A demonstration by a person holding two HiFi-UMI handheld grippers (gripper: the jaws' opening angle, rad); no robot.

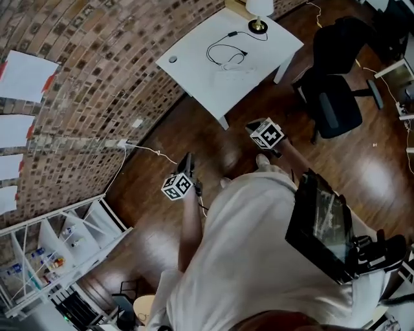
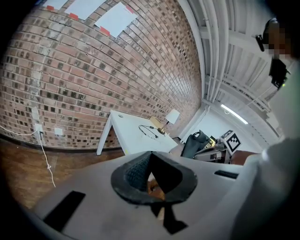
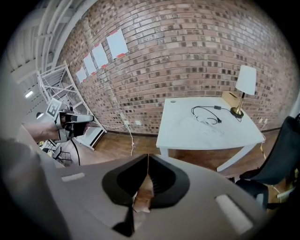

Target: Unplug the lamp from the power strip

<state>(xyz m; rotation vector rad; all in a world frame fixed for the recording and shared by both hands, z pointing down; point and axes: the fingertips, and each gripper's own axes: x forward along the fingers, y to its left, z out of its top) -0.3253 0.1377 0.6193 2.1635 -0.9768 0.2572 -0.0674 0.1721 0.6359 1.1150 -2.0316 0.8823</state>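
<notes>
1. The person is standing on the wooden floor (image 1: 381,168), well apart from the white table (image 1: 194,48) in the upper middle of the head view.
2. The left gripper (image 1: 188,157) is sitting at frame centre-left, below the table. In its own view its jaws are meeting at the tips with nothing between them.
3. The right gripper (image 1: 251,128) is sitting just right of centre, nearer the table's lower corner. Its jaws are also pressing together and are holding nothing.
4. The lamp (image 1: 259,10) is standing upright at the table's far top corner. Its black cord (image 1: 223,52) is looping across the tabletop toward the pale power strip (image 1: 236,73), which is showing only faintly against the white surface.
5. Only floor is lying between the grippers and the table.
6. A black office chair (image 1: 333,103) is standing just beside the table at upper right.
7. The brick wall (image 1: 97,77) is filling the upper left, with white papers (image 1: 22,74) taped to it.
8. A white cable (image 1: 152,152) is trailing from a wall outlet (image 1: 123,143) toward the floor, left of the left gripper.
9. A white shelf rack (image 1: 58,252) is occupying the lower left.
</notes>
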